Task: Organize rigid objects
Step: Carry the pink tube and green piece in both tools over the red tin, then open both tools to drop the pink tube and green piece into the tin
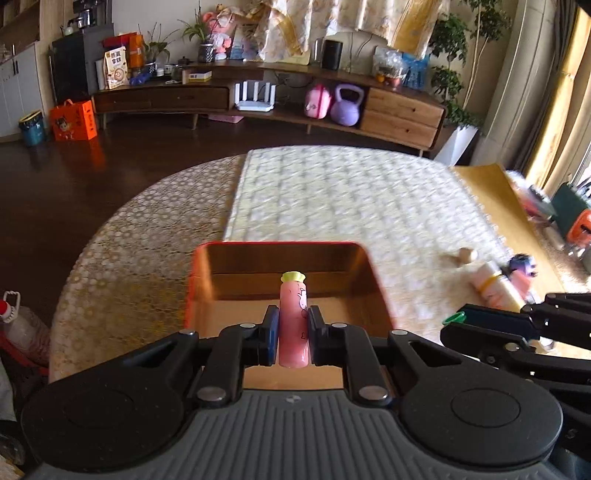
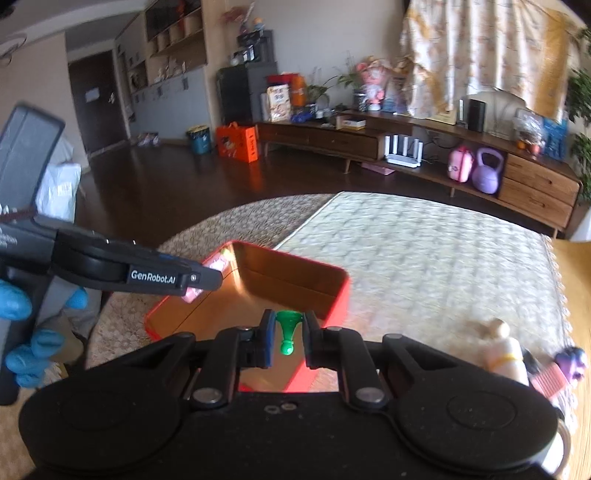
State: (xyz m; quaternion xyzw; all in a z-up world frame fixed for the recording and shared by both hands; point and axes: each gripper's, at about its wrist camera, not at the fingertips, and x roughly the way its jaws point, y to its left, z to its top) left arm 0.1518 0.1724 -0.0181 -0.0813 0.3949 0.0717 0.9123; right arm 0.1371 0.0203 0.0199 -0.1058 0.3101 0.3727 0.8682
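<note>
Round patterned table (image 1: 122, 236) in living room; left gripper (image 1: 292, 332) pinches pink cylindrical tube (image 1: 293, 325), right gripper (image 2: 288, 339) pinches green plastic pawn (image 2: 286, 332), both over red open box (image 2: 332, 295).

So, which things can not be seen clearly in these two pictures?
- Box floor: left wrist view, near part hidden by the left tongs and pink tube.
- Toys on the mat: both views, motion blur.
- Green piece: right wrist view, its exact kind is too small to tell.

This is a home living room: a long wooden sideboard (image 1: 266, 99) with drawers stands by the wall, with potted plants (image 1: 197, 35), a purple kettlebell (image 1: 346, 105), curtains (image 2: 480, 51) and dark wooden floor (image 1: 74, 177).
</note>
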